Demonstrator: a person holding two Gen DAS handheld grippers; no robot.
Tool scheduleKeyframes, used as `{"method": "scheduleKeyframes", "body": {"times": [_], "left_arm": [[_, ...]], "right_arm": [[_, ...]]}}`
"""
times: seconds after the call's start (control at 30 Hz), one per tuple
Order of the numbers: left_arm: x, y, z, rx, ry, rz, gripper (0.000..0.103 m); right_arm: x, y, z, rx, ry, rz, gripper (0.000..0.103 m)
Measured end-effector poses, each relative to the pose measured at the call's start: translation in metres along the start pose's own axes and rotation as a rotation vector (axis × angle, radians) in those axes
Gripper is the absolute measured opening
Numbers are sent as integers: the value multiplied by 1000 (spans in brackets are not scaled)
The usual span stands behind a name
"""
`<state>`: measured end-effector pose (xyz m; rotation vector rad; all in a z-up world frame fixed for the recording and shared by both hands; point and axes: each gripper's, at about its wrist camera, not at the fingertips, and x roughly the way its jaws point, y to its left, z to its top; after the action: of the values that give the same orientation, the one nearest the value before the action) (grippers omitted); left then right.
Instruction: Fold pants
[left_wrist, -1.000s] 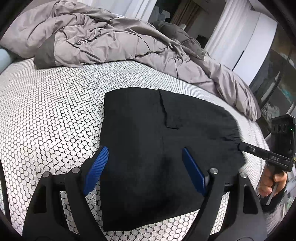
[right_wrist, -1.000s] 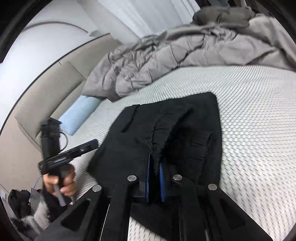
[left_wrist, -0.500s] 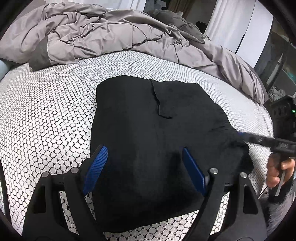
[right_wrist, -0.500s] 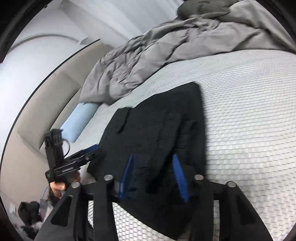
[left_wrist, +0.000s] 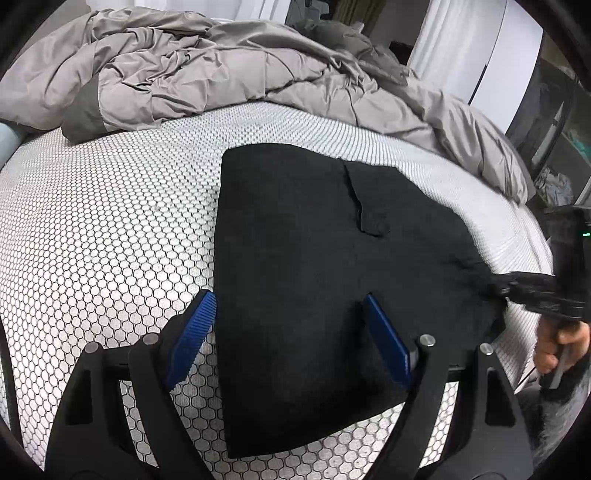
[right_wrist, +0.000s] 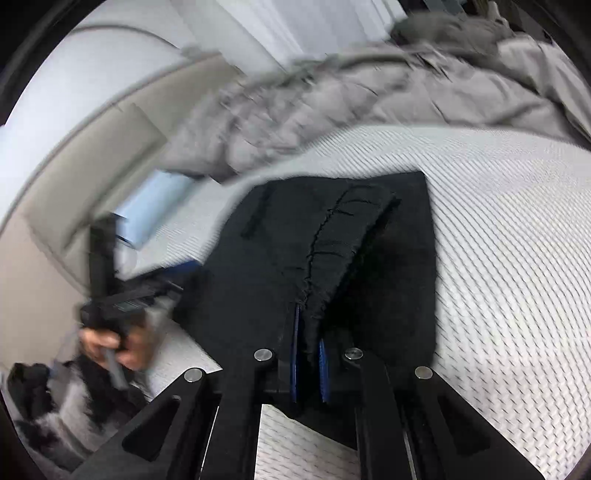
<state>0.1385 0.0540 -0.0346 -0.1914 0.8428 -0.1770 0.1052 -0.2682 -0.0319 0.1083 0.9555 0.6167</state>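
Black pants (left_wrist: 314, 266) lie folded in a compact block on the white honeycomb-patterned mattress (left_wrist: 110, 240). My left gripper (left_wrist: 291, 332) is open just above the near part of the pants, its blue pads wide apart. My right gripper (right_wrist: 308, 332) is shut on a raised fold of the pants (right_wrist: 332, 251) at their side edge. It also shows at the right of the left wrist view (left_wrist: 517, 286), pinching the pants' corner. The left gripper shows blurred at the left of the right wrist view (right_wrist: 177, 284).
A crumpled grey duvet (left_wrist: 221, 70) fills the far side of the bed. A light blue pillow (right_wrist: 155, 206) lies by the beige headboard (right_wrist: 74, 177). White curtains (left_wrist: 461, 48) and a dark shelf stand beyond the bed's right edge.
My right gripper opened half a second ago and has shut again on a fold of the pants. The right view is blurred from motion. The left gripper stays open over the pants.
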Motion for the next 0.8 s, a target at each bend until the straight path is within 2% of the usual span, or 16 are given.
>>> {"method": "scheduleKeyframes", "body": {"times": [0.03, 0.1, 0.17, 0.23, 0.3, 0.43, 0.5, 0.57, 0.63, 0.7, 0.8], "left_arm": [[1, 0, 0, 5, 6, 6, 80], [3, -2, -1, 10, 13, 17, 80], [4, -3, -2, 10, 15, 18, 80], [6, -4, -3, 14, 19, 20, 80], [7, -4, -4, 10, 23, 25, 80], [10, -6, -4, 10, 26, 30, 80], [11, -4, -4, 3, 29, 31, 80], [12, -2, -4, -4, 30, 29, 80], [11, -1, -4, -5, 28, 27, 80], [11, -1, -4, -1, 29, 27, 80], [11, -2, -5, 1, 31, 29, 80]], "right_arm": [[14, -11, -5, 15, 39, -81, 17], [25, -21, -10, 34, 74, -65, 19], [10, -24, -7, 47, 39, -23, 26], [-10, -25, -3, 38, -24, -28, 40], [-11, -31, 0, 72, -35, -5, 41], [14, -58, -2, 174, 45, 21, 41], [20, -69, -3, 231, 48, 66, 43], [18, -76, 1, 288, 20, 137, 41], [12, -68, 4, 268, 5, 186, 39], [4, -57, 6, 204, -1, 173, 39], [13, -60, 3, 236, 36, 205, 40]]}}
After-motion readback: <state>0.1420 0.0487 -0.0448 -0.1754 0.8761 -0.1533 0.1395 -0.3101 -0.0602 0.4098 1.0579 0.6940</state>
